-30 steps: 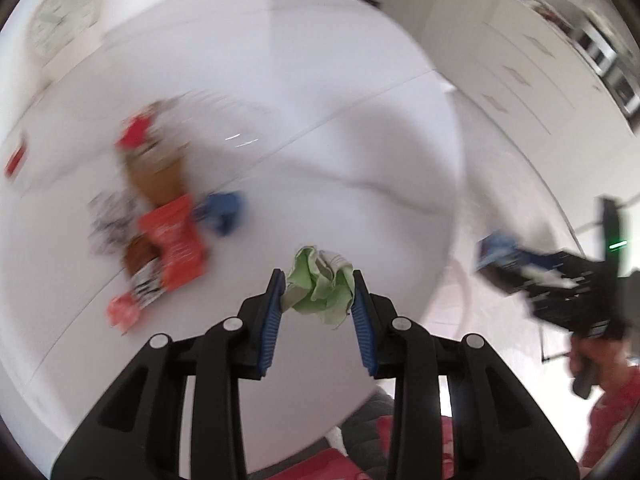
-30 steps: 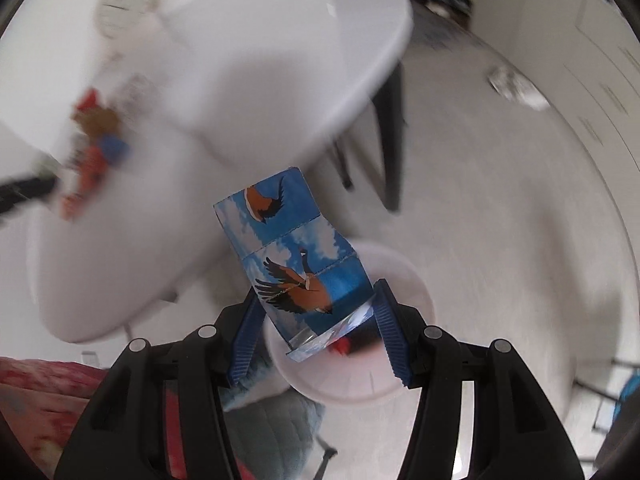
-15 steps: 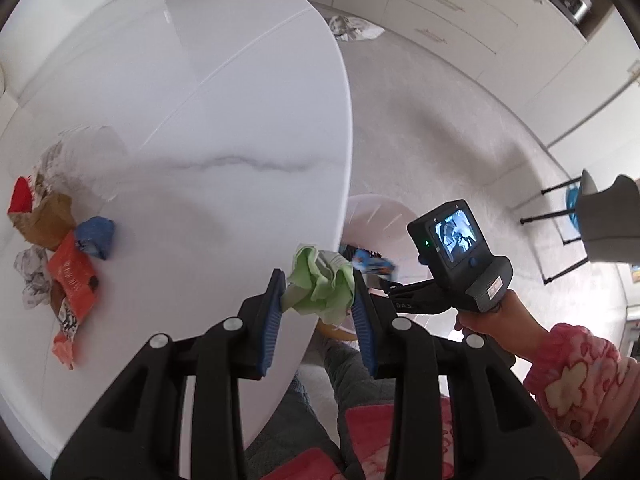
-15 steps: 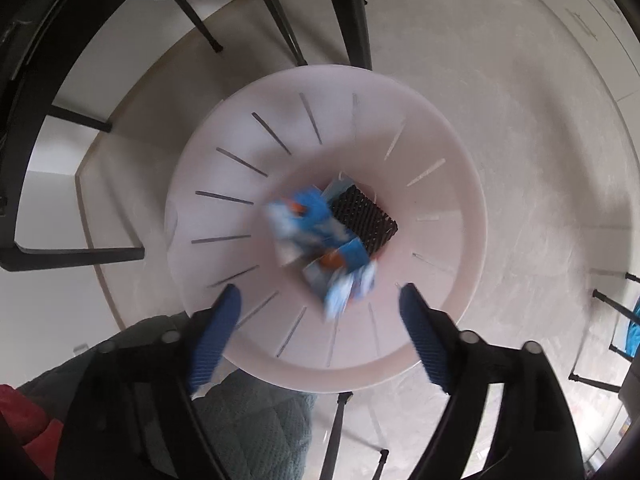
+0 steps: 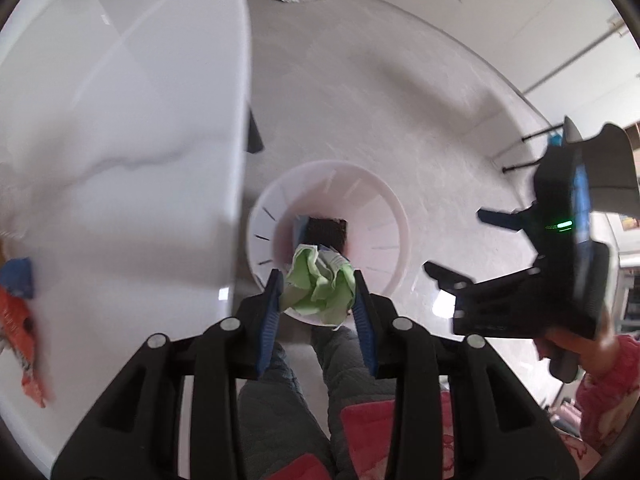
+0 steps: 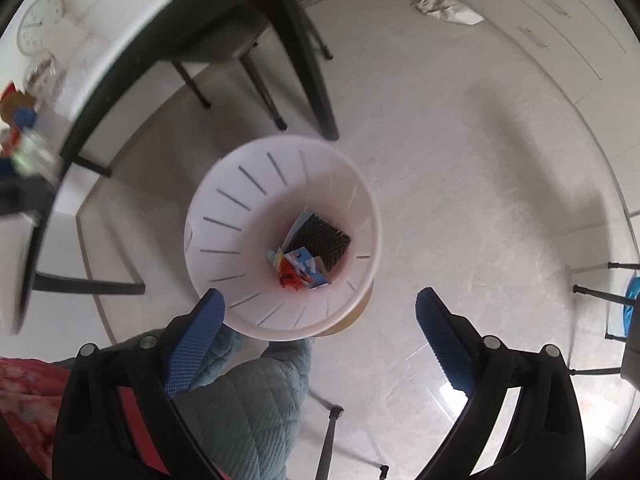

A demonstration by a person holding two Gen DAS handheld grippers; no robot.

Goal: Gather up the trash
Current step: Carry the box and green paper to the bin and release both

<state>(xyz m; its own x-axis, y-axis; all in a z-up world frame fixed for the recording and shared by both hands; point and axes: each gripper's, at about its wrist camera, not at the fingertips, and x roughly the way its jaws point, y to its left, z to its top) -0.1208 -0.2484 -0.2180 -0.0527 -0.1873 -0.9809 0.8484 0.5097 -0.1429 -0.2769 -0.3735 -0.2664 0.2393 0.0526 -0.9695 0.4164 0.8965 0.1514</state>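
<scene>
Left claw is clamped on one crumpled green tissue, its jaws just easing apart a little with the wad still between them; directly below sits one white bin on the floor, holding a few scraps. Right claw stands wide apart and empty, jaws having just opened, above and just beside the same bin's rim. The tissue looks feather-light, soft and springy, best pinched across its bulk, and likely to drift as it drops; off to the left claw's left, roughly three blurred wrappers remain on the bench.
</scene>
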